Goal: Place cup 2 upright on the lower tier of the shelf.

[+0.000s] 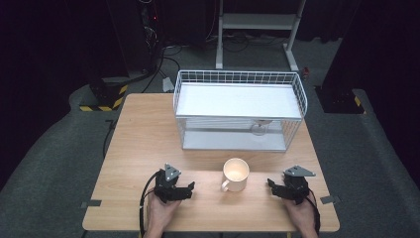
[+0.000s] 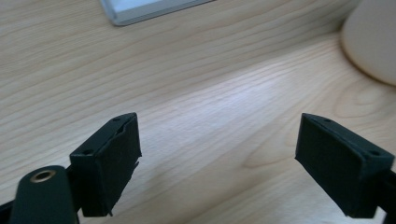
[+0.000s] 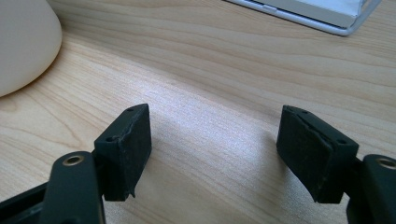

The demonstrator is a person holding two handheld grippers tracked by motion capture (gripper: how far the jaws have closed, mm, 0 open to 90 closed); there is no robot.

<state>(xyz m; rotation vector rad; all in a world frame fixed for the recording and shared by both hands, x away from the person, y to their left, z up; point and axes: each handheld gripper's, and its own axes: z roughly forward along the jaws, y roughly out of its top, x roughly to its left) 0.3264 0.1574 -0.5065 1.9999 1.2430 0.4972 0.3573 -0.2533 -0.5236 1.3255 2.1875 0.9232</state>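
Fingers released on both sides: left gripper (image 1: 190, 187) and right gripper (image 1: 270, 184) sit with jaws spread, bare table (image 1: 138, 144) between the pads, nothing grasped. Left gripper view confirms it, wood grain between the two black fingers (image 2: 109, 163), mug edge at upper right of that frame. Right gripper view same, pads (image 3: 128, 144) apart, mug at upper left. Cream mug (image 1: 236, 174) stands upright at lower centre of the high view, between the two grippers, apart from both, handle toward lower left. White wire rack (image 1: 237, 110) sits beyond it at centre frame, with a glass (image 1: 259, 128) on its lower level, right side. Step looks like pre-grasp, neither hand committed yet. Next move likely needs one gripper to slide in toward the mug, line the jaws up on handle or wall, then close; handle side favours the left.
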